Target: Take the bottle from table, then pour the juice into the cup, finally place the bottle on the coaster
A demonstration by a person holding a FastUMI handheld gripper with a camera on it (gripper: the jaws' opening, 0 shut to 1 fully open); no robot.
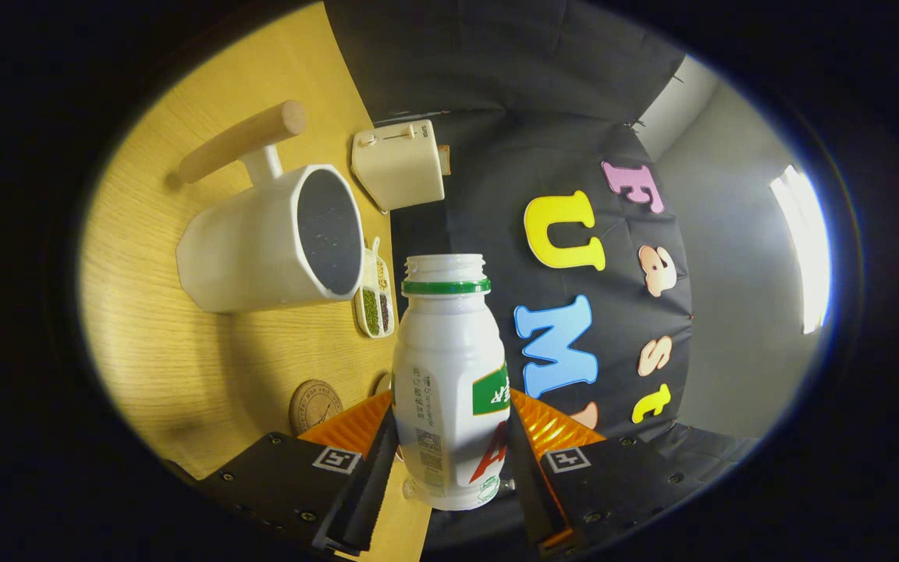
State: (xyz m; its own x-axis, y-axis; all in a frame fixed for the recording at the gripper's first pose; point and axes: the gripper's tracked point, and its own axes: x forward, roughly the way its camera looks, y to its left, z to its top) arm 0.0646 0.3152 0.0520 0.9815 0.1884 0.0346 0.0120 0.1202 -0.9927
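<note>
My gripper [449, 445] is shut on a white plastic bottle [449, 367] with a green neck ring and an open, capless mouth. Both fingers press its lower body from either side. The view is rolled, so the wooden table [184, 343] stands to the side and the bottle lies tipped over relative to it. The bottle's mouth points past the rim of a white cup [270, 242] with a dark inside and a wooden handle, a short gap away. A round cork coaster [315, 406] lies on the table just beside my near finger.
A cream toaster [401, 164] stands beyond the cup near the booth wall. A small white tray [375, 300] with green and dark grains lies between the cup and the bottle's neck. A pale wall and a bright light strip lie beyond the cloth.
</note>
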